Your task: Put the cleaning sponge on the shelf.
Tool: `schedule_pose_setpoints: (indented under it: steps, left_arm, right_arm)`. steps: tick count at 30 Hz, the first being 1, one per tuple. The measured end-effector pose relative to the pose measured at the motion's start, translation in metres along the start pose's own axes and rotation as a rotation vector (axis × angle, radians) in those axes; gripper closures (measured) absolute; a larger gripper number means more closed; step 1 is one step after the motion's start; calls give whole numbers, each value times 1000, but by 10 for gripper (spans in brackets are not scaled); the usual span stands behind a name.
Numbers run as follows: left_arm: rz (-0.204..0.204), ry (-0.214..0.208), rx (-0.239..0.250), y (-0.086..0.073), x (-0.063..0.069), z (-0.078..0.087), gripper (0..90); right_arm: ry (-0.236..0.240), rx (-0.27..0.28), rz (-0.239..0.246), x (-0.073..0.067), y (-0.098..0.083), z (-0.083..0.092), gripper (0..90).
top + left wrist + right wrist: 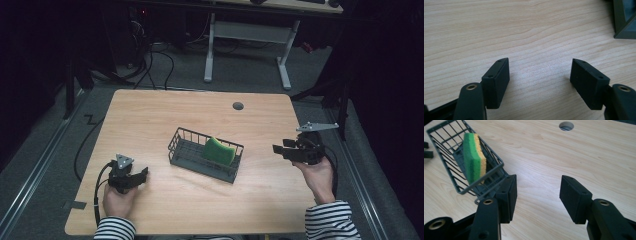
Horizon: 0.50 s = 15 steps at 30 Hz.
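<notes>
Midway across the counter (150, 115) sits the wire basket (186, 150) holding an upright sponge (218, 151), which I judge slightly nearer my right gripper (278, 146) than my left gripper (145, 172), both jaws wide and empty.

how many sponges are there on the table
1. The green and yellow sponge stands on edge inside the wire basket near the middle of the table. Nothing in the basket looks able to hide another.

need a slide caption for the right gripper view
Open right gripper over the wooden table, beside a wire basket holding a green-and-yellow sponge.
</notes>
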<state>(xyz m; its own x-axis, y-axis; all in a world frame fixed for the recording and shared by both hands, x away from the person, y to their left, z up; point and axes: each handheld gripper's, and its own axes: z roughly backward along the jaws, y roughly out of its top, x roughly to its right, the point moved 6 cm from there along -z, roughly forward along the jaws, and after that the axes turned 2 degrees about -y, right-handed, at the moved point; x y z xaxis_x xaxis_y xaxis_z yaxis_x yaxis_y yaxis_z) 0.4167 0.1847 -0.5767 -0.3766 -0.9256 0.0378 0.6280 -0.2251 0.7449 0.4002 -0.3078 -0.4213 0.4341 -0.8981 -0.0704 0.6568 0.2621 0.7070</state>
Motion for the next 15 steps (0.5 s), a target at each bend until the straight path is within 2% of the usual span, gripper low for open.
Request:
schedule_pose_setpoints:
  steps: [7,15]
  left_arm:
    - [0,0,0,0,0,0,324]
    - [-1,0,0,0,0,0,322]
  right_arm:
    - [-4,36,-1,1,-12,5,497]
    - [5,42,-36,4,-33,2,492]
